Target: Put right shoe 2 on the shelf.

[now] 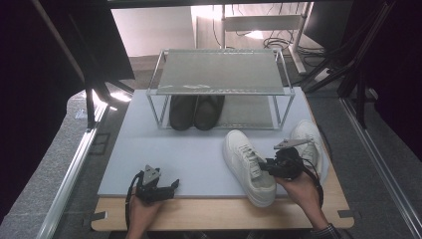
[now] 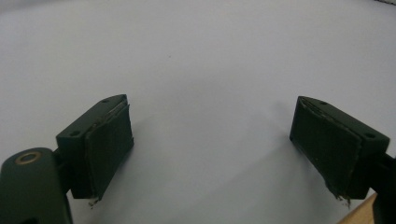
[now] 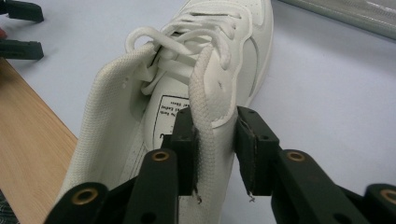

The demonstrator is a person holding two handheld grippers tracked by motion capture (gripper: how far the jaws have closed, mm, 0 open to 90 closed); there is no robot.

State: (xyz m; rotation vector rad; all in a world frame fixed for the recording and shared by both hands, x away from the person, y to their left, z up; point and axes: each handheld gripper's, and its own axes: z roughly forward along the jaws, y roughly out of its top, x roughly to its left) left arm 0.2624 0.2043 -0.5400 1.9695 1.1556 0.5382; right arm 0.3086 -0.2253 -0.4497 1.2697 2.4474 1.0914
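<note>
1. The white sneaker (image 1: 247, 167) lies on the pale grey mat (image 1: 194, 159) at the right front of the table, its heel toward the person and reaching over the mat's front edge onto the wooden tabletop (image 1: 219, 216); its toe points toward the rack.
2. The right gripper (image 3: 215, 154) is closed on this sneaker's collar: in the right gripper view one jaw sits inside the opening and the other against the outer side wall, with the padded rim pinched between them.
3. A second white sneaker (image 1: 309, 144) lies just beside the first, to its right, partly hidden behind the right gripper (image 1: 266, 167) and hand (image 1: 302, 191); whether the two shoes touch cannot be told.
4. The left gripper (image 1: 171, 185) rests low at the mat's front left, well apart from the sneakers. Its jaws stand wide apart over bare mat, holding nothing.
5. Farther back stands a metal shoe rack (image 1: 219, 74) with two mesh shelves. A pair of dark shoes (image 1: 195, 112) sits side by side on the left part of its lower shelf.
</note>
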